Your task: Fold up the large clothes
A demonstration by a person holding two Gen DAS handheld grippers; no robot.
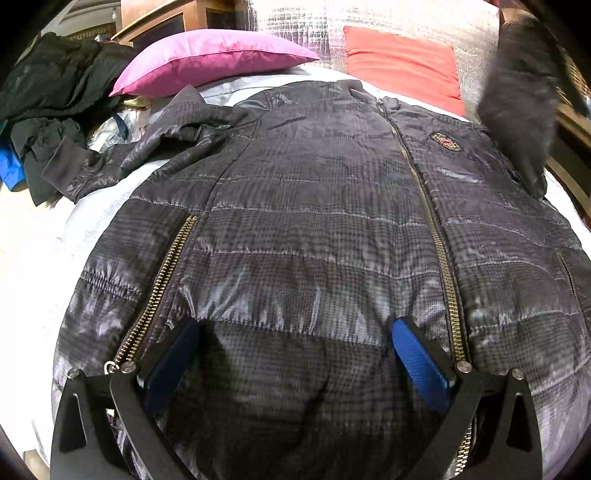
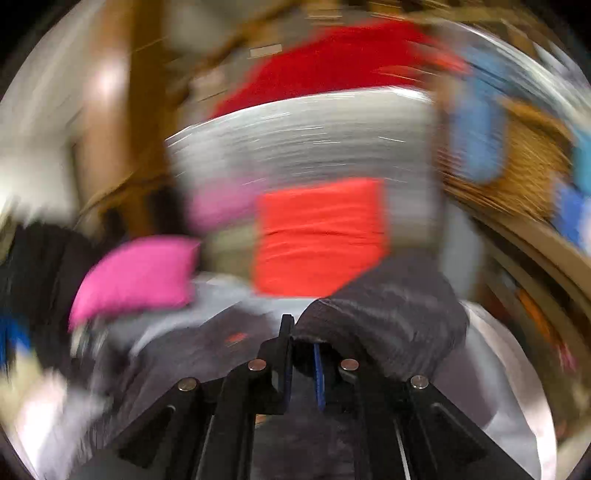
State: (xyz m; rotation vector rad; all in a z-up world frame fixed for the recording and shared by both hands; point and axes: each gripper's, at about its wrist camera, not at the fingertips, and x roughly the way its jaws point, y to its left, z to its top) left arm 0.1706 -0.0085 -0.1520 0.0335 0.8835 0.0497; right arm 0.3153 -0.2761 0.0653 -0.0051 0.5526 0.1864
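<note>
A dark quilted zip jacket point(image 1: 314, 206) lies front up on the bed, collar toward the far side. My left gripper point(image 1: 295, 325) hovers open just above its lower front, blue pads point(image 1: 421, 362) wide apart with nothing between them. The jacket's left sleeve point(image 1: 147, 147) lies crumpled toward the far left. Its other sleeve point(image 1: 517, 110) is lifted off the bed at the upper right, blurred. In the blurred right wrist view, my right gripper point(image 2: 301, 332) is shut on that sleeve point(image 2: 388, 314), which bulges over the fingers above the jacket body point(image 2: 207, 350).
A pink pillow point(image 1: 207, 59) and an orange-red pillow point(image 1: 402, 62) lean on the silver quilted headboard point(image 1: 295, 22). A heap of dark clothes point(image 1: 48, 96) sits at the far left. Pale bedsheet point(image 1: 33, 258) shows left of the jacket. A wooden bed rail point(image 1: 569, 129) runs along the right.
</note>
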